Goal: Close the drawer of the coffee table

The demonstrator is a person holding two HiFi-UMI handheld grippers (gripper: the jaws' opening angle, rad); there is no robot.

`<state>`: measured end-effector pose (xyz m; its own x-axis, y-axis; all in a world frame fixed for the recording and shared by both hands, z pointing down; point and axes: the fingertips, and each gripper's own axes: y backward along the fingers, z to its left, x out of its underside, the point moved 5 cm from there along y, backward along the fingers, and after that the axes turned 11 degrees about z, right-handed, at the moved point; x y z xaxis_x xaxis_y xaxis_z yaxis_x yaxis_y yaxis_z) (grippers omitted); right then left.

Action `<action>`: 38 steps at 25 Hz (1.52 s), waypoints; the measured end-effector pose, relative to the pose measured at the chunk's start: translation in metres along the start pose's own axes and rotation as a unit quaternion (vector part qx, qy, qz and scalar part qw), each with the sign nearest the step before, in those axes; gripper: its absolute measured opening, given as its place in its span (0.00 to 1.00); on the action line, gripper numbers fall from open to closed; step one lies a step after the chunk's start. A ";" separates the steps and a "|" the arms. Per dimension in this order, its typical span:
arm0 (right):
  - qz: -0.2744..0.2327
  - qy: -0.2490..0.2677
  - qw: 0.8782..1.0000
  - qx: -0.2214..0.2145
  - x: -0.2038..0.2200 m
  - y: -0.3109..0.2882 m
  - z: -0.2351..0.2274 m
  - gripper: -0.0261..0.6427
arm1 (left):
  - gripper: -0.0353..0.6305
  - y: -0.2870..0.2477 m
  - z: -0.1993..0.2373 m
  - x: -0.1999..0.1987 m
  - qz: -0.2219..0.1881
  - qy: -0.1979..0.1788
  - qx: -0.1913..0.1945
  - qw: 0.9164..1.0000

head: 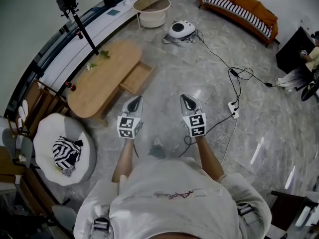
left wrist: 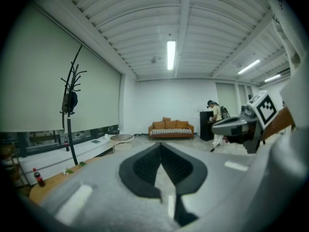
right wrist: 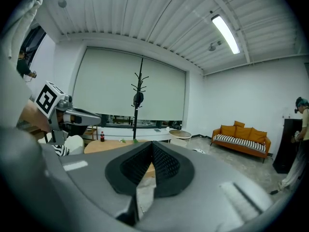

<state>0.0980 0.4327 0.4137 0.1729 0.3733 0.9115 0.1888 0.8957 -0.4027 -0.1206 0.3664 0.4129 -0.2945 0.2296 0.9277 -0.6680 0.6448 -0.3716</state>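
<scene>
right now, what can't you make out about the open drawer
- Light wooden drawer, inside: too small in the head view to tell contents.
- Drawer in the left gripper view: hidden behind the grey left tool.
- In the right gripper view: the right tool covers all or most of it; just the oval wooden coffee table top is clear.

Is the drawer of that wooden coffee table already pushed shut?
No, in the head view the drawer juts out open from the side of the coffee table, with neither gripper touching it.
</scene>
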 end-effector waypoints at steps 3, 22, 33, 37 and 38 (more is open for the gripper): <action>0.005 0.000 1.000 0.006 -0.013 -0.026 -0.010 0.04 | 0.05 -0.021 0.021 -0.012 -0.001 0.000 0.007 1.000; 0.016 0.010 0.999 0.035 -0.082 -0.167 -0.051 0.05 | 0.05 -0.143 0.138 -0.049 -0.010 0.003 0.043 0.999; 0.014 0.004 0.998 0.061 -0.091 -0.193 -0.057 0.05 | 0.05 -0.170 0.162 -0.051 -0.008 -0.004 0.065 0.998; 0.019 0.000 0.998 0.066 -0.083 -0.188 -0.057 0.05 | 0.05 -0.171 0.155 -0.048 -0.007 -0.005 0.070 0.997; 0.019 0.000 0.998 0.067 -0.082 -0.186 -0.058 0.05 | 0.05 -0.171 0.153 -0.048 -0.007 -0.005 0.071 0.997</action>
<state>0.1051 0.2219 0.4092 0.1771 0.4078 0.8957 0.0515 0.9050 -0.4223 -0.0970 0.1336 0.4266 -0.2909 0.2132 0.9327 -0.7624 0.5373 -0.3606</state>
